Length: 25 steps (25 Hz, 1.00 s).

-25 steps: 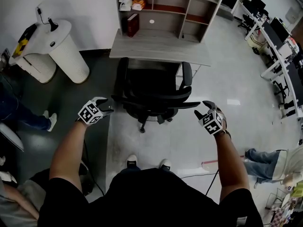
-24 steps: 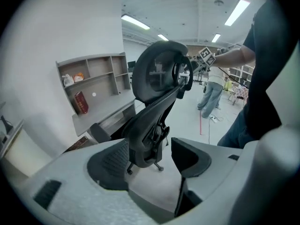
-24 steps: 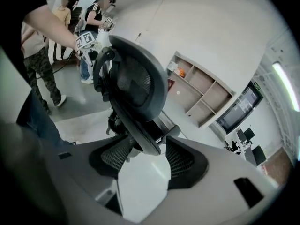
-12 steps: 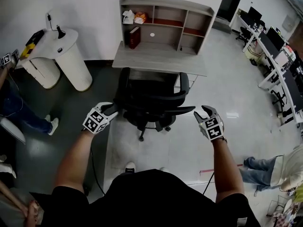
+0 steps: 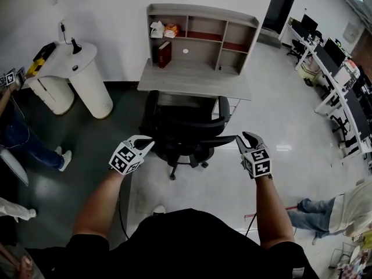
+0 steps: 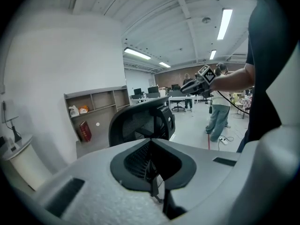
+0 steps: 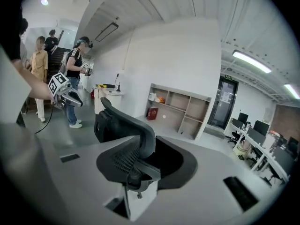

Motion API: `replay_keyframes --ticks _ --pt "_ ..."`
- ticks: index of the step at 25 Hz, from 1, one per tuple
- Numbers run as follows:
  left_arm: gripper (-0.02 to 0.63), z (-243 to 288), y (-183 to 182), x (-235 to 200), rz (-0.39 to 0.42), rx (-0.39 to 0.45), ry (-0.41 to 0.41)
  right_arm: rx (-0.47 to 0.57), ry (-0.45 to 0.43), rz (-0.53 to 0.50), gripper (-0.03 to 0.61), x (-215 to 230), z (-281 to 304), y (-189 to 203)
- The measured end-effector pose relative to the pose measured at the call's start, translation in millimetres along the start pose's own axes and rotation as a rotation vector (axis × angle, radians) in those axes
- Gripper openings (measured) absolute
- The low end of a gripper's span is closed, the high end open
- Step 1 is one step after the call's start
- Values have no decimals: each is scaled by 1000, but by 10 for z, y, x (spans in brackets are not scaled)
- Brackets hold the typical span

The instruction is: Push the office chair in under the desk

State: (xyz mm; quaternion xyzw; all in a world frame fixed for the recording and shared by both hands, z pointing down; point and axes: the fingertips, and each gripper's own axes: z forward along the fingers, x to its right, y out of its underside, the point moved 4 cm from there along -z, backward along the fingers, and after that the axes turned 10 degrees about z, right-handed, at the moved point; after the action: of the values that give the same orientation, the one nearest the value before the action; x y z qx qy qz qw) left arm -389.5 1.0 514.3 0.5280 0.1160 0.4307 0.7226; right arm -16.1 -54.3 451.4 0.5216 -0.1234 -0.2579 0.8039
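Now the office chair (image 5: 181, 110) stands at my 12 o'clock, seat partly beneath the desk (image 5: 195, 80), backrest (image 5: 192, 124) toward me. Both sets of jaws have just been closing. My left gripper (image 5: 145, 143) has them together, tip just beside the backrest's 9 o'clock edge; my right gripper (image 5: 243, 139) has them clamped on its 3 o'clock corner.
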Motion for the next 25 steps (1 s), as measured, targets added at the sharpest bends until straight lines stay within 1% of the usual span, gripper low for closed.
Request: replay_keyframes --ticks 4,7,9,12,18,25 --pt "15 -41 -179 31 14 65 -29 32 15 13 93 -16 -14 -68" --pt "15 -55 -298 0 -11 119 -42 56 24 5 87 -60 2 -115" --pt "15 -35 -350 -27 -22 137 -39 72 25 7 84 -95 14 -155" --pt "15 -27 -432 -55 -17 158 -42 102 38 8 81 -136 13 -225" --pt "15 -48 -659 -131 13 228 -83 150 83 42 77 -36 -6 -318" --pt "15 -131 -824 -179 24 269 -114 188 105 61 75 -13 -78 -388"
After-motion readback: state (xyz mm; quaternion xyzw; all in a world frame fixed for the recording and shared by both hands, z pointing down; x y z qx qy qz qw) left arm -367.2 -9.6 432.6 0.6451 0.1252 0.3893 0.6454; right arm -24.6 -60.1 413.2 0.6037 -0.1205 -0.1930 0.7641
